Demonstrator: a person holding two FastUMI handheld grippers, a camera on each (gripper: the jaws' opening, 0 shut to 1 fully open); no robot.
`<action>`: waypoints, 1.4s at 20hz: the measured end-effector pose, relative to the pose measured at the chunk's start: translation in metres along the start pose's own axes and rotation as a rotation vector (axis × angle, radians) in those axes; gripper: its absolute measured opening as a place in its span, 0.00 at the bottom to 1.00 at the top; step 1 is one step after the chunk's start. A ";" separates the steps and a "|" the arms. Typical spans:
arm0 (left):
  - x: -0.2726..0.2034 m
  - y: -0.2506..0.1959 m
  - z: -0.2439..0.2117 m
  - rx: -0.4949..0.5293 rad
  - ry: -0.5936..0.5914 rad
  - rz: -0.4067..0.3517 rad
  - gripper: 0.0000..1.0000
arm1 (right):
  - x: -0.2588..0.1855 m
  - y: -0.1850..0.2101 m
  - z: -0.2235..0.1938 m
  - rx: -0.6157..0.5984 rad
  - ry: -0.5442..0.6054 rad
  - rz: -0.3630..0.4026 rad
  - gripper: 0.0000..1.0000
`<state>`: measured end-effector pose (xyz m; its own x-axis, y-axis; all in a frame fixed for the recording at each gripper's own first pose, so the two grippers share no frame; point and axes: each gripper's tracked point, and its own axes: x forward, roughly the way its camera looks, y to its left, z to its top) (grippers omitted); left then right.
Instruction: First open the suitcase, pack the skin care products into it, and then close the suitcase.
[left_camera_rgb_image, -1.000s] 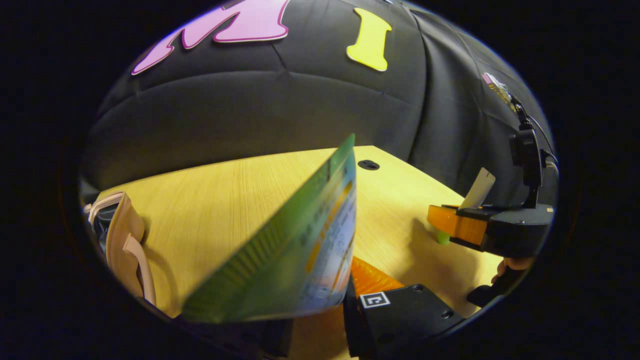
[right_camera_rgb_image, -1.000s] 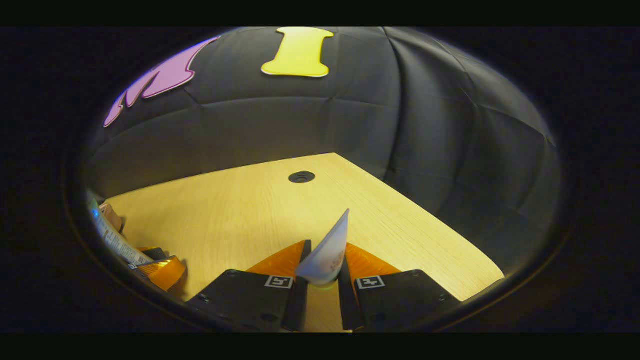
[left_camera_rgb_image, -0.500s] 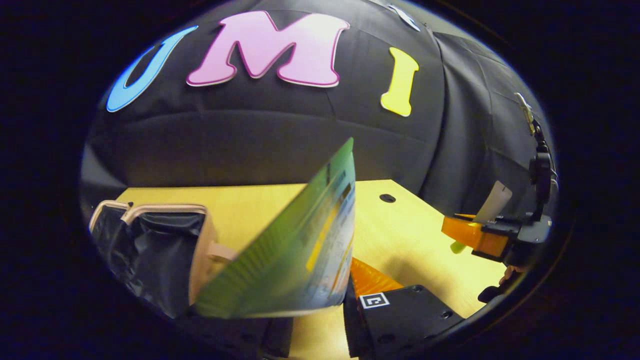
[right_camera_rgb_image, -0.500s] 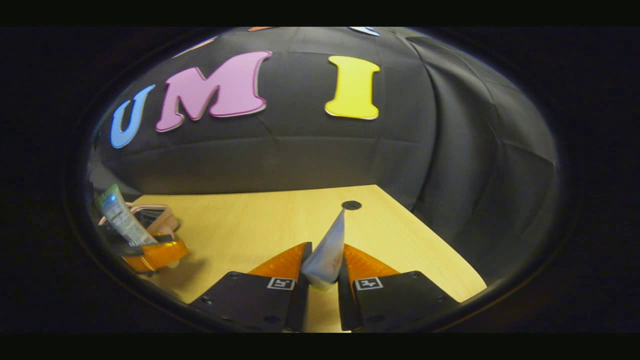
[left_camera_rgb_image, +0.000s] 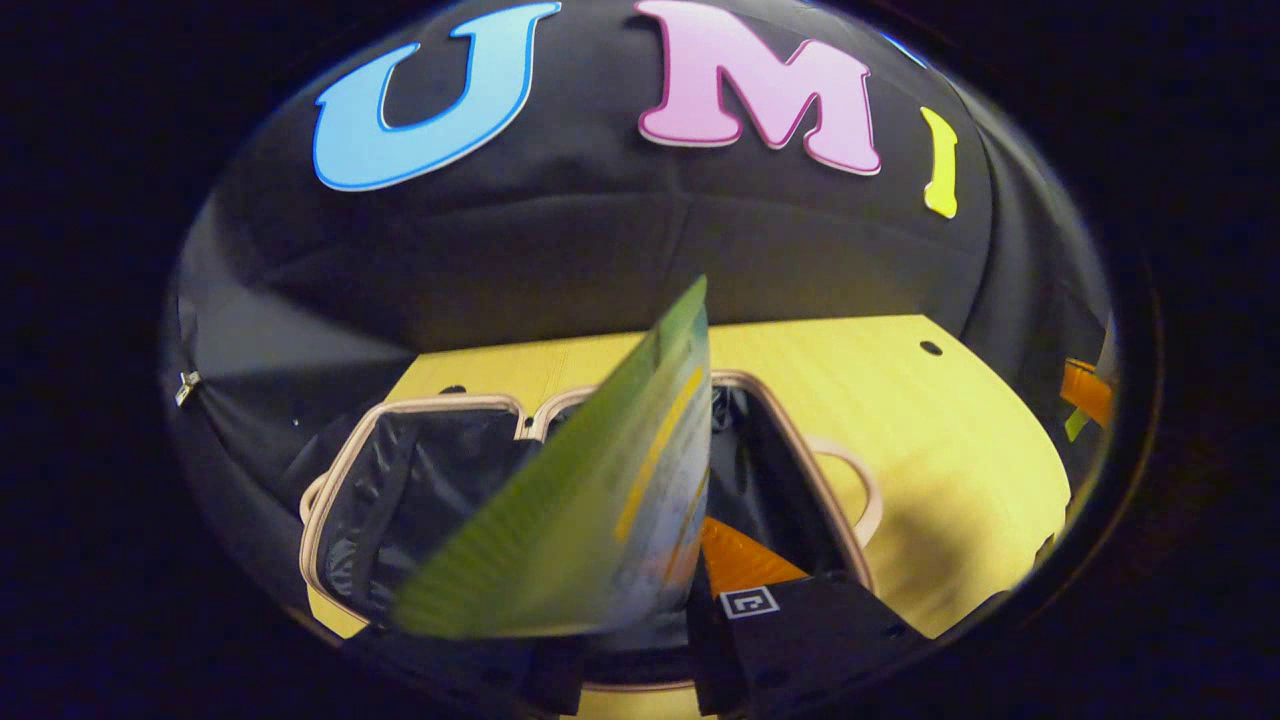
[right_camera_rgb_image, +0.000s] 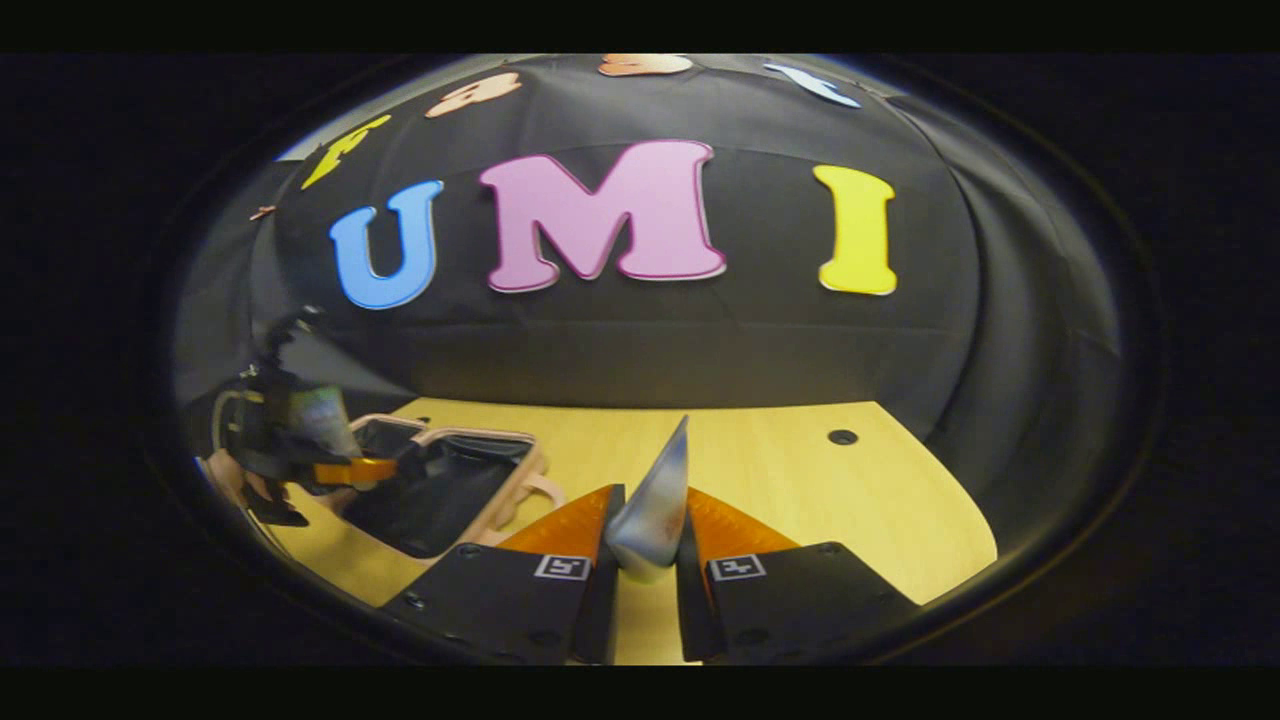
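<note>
In the last second both cameras have swung left, and the open suitcase (left_camera_rgb_image: 420, 480) has come from the edge of the left gripper view to lie directly below the left hand-held gripper (left_camera_rgb_image: 640, 640). This gripper is clenched on a green tube (left_camera_rgb_image: 590, 520), which stands tilted over the dark lining. The right hand-held gripper (right_camera_rgb_image: 645, 590) grasps a pale tube (right_camera_rgb_image: 655, 505) over the bare bench (right_camera_rgb_image: 800, 480), well apart from the suitcase (right_camera_rgb_image: 440, 480) at its left. The green tube seems ready for release into the case, though its lower end is hidden, so its height cannot be told.
</note>
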<state>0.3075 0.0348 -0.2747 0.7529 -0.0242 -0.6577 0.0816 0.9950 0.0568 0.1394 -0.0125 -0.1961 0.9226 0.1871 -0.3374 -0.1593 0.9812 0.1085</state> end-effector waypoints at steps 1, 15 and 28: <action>0.008 0.009 -0.013 -0.006 0.070 -0.016 0.43 | -0.002 0.013 0.004 0.000 -0.006 0.023 0.28; 0.061 0.019 -0.056 -0.024 0.458 0.000 0.52 | 0.000 0.048 0.006 0.047 0.048 0.140 0.28; -0.187 0.110 0.009 -0.196 -0.284 0.218 0.98 | 0.097 0.183 -0.073 -0.127 0.307 0.195 0.28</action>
<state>0.1810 0.1476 -0.1389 0.8916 0.1911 -0.4106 -0.2051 0.9787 0.0101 0.1743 0.1889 -0.2775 0.7256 0.3576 -0.5879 -0.3816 0.9201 0.0886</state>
